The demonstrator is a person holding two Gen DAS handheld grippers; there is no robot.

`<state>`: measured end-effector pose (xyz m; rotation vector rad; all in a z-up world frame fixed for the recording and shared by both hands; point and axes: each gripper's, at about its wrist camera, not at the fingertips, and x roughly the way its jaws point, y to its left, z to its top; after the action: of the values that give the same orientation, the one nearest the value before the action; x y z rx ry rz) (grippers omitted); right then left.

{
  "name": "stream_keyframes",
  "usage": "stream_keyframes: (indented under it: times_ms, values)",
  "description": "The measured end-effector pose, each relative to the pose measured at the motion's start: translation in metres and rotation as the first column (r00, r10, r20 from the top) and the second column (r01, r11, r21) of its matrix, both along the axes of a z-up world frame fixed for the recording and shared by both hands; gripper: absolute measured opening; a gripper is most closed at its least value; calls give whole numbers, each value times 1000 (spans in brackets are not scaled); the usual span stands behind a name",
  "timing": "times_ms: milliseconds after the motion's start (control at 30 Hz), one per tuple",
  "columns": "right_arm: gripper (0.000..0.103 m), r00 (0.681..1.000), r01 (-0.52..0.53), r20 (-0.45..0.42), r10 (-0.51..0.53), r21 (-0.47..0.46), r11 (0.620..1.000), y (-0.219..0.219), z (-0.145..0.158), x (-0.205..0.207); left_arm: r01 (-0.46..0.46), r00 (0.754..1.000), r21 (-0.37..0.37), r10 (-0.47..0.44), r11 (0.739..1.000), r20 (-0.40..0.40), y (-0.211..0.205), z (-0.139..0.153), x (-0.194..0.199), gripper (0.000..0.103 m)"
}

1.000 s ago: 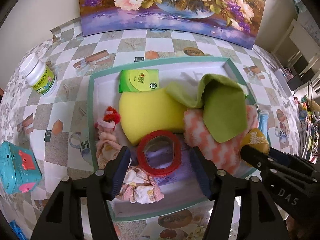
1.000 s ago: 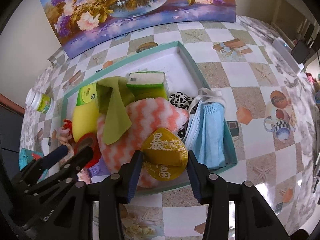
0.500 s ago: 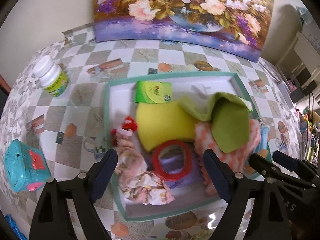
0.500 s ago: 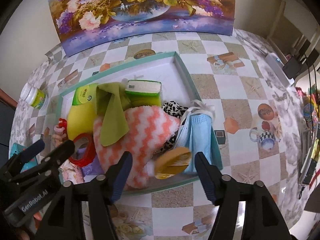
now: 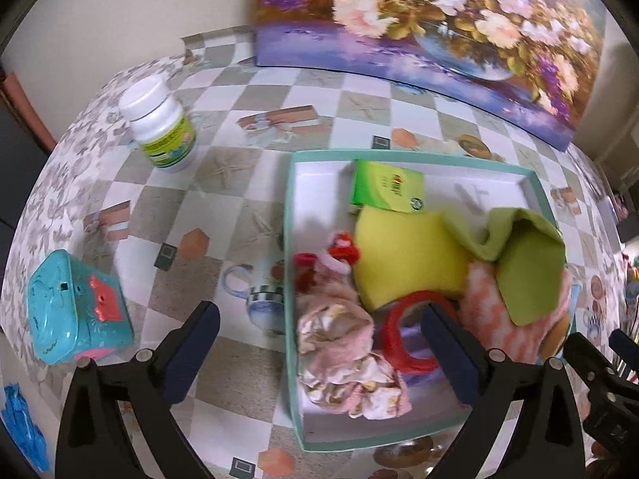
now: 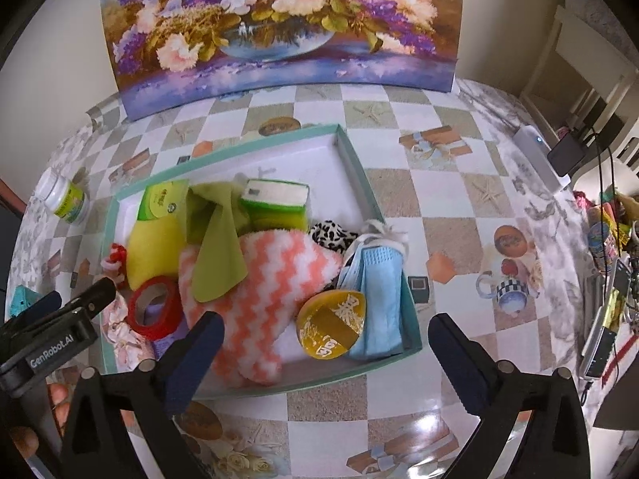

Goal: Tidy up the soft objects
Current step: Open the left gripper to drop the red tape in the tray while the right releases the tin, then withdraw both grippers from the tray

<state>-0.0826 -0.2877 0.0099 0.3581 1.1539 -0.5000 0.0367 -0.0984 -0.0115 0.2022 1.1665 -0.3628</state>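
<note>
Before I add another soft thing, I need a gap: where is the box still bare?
Free: the white floor along the box's far wall, beyond the green packet and sponge. Crowded: the near half, with the striped cloth, red tape ring, gold pouch and blue masks.

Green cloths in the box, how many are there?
1. The green cloth lies draped over the orange-and-white fluffy towel in the teal box. Others could be hidden underneath the pile.
</note>
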Motion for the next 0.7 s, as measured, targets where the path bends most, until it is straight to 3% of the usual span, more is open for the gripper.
stream_keyframes:
  times_ms: [400, 700]
  values:
    - [103, 1000, -3, 29, 3, -4, 1000, 6, 10, 2, -17, 1000, 36, 16, 999, 10, 8, -2, 4, 100]
    - [103, 997, -2, 82, 0, 22, 1000, 23, 22, 3, -51, 995, 77, 45, 996, 84, 19, 11, 0, 100]
